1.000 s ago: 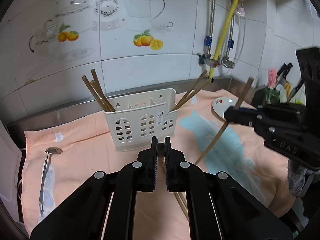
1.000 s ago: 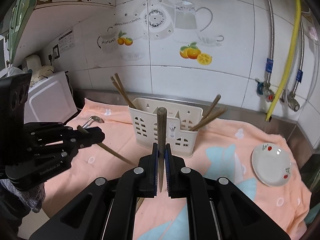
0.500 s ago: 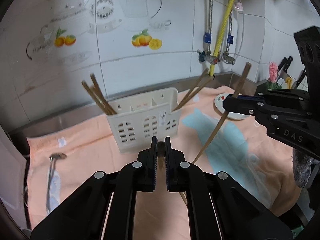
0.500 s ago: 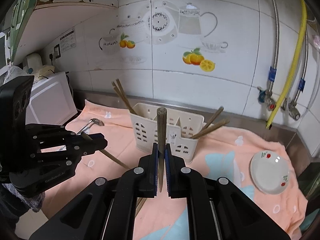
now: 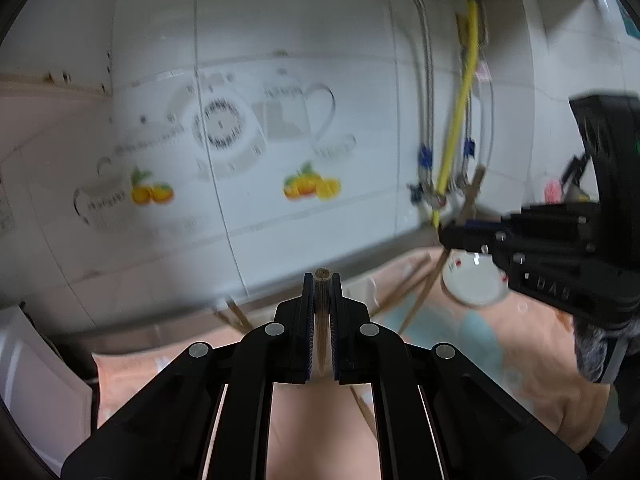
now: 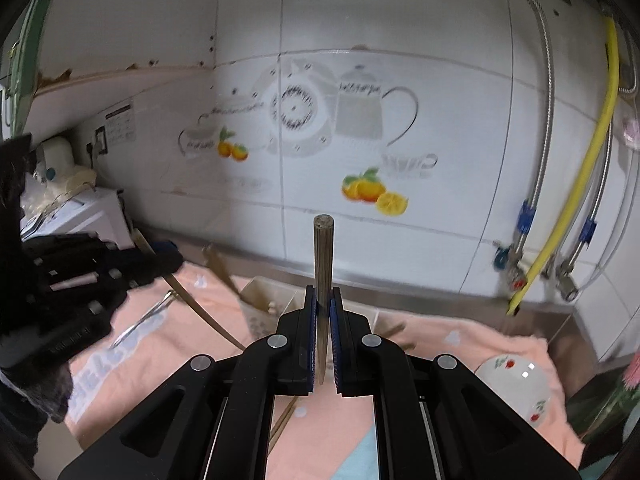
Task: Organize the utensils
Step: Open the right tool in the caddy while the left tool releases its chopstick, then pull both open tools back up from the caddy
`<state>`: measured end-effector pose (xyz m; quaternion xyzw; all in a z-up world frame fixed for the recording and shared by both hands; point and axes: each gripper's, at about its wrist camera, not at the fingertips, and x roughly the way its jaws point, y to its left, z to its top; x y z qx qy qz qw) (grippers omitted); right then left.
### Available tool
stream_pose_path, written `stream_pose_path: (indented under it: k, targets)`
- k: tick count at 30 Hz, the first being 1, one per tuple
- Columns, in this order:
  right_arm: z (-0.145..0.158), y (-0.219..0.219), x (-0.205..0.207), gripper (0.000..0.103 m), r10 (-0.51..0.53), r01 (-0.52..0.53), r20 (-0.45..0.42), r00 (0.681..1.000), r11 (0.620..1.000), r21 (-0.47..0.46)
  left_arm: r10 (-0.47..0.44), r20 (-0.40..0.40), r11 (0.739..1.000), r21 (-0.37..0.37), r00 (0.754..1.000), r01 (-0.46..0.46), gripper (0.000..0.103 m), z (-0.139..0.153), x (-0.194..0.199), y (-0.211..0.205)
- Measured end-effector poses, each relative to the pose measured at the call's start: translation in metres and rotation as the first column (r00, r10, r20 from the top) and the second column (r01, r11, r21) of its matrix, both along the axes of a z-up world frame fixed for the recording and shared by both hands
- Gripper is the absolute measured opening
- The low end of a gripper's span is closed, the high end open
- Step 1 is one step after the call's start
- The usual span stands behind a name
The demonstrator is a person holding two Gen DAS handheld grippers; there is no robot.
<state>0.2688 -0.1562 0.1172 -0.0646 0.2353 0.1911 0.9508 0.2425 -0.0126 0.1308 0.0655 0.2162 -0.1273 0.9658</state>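
Clamping ribbed wooden chopsticks: left gripper (image 5: pixel 322 280), right gripper (image 6: pixel 322 294).

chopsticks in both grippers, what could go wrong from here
The left gripper and right gripper each pinch one chopstick near its thick end, so the long free tips could swing and miss the utensil holder.

The holder is mostly hidden behind the fingers in both blurred views, which makes aiming harder.

Chopsticks already leaning in it could get knocked.
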Motion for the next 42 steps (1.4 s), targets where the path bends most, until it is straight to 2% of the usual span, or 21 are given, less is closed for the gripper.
stream_pose_path:
  k: [5,11,15,24,31,35,36,38,39,40,42]
  targets:
    - [0.013,-0.002,0.018,0.007,-0.029,0.028,0.024,0.999,0.999,0.018,0.035,0.073,0.999,-0.04,0.997,-0.032,0.006,0.029,0.015,0.009]
    - [0.006,0.0,0.044,0.007,-0.045,0.044,0.027,0.999,0.998,0.039,0.076,0.115,0.996,-0.047,0.99,-0.071,0.006,0.023,0.037,0.011]
    - [-0.009,0.004,0.061,0.007,-0.062,0.062,0.005,0.998,0.998,0.031,0.095,0.101,0.994,-0.056,0.99,-0.09,0.006,0.004,0.051,0.015]
    - [-0.053,0.001,0.084,0.007,-0.078,0.082,-0.083,0.993,0.996,0.047,0.122,-0.023,0.987,-0.107,0.992,-0.124,0.006,-0.038,0.077,0.036]
    - [-0.056,-0.003,0.079,0.007,-0.085,0.089,-0.08,0.993,0.995,0.053,0.136,-0.037,0.984,-0.115,0.99,-0.139,0.007,-0.043,0.077,0.041]
    - [-0.045,-0.01,0.061,0.021,-0.102,0.104,-0.034,0.994,0.993,0.048,0.134,-0.025,0.984,-0.115,0.991,-0.136,0.008,-0.038,0.068,0.039]
    - [-0.043,-0.012,0.055,0.022,-0.11,0.111,-0.024,0.994,0.993,0.046,0.134,-0.022,0.984,-0.113,0.991,-0.136,0.01,-0.037,0.065,0.039]
    - [-0.04,-0.016,0.04,0.023,-0.112,0.112,-0.01,0.994,0.992,0.054,0.129,-0.015,0.984,-0.121,0.992,-0.13,0.021,-0.034,0.054,0.039]
    - [-0.039,-0.019,0.029,0.026,-0.107,0.107,-0.004,0.994,0.992,0.062,0.133,-0.007,0.984,-0.122,0.991,-0.133,0.033,-0.033,0.049,0.039]
    - [-0.039,-0.02,0.019,0.028,-0.108,0.108,0.002,0.994,0.992,0.064,0.138,0.004,0.983,-0.12,0.99,-0.137,0.04,-0.032,0.04,0.039]
    - [-0.042,-0.022,-0.005,0.034,-0.093,0.092,0.013,0.996,0.993,0.071,0.135,0.013,0.984,-0.115,0.991,-0.133,0.046,-0.032,0.027,0.039]
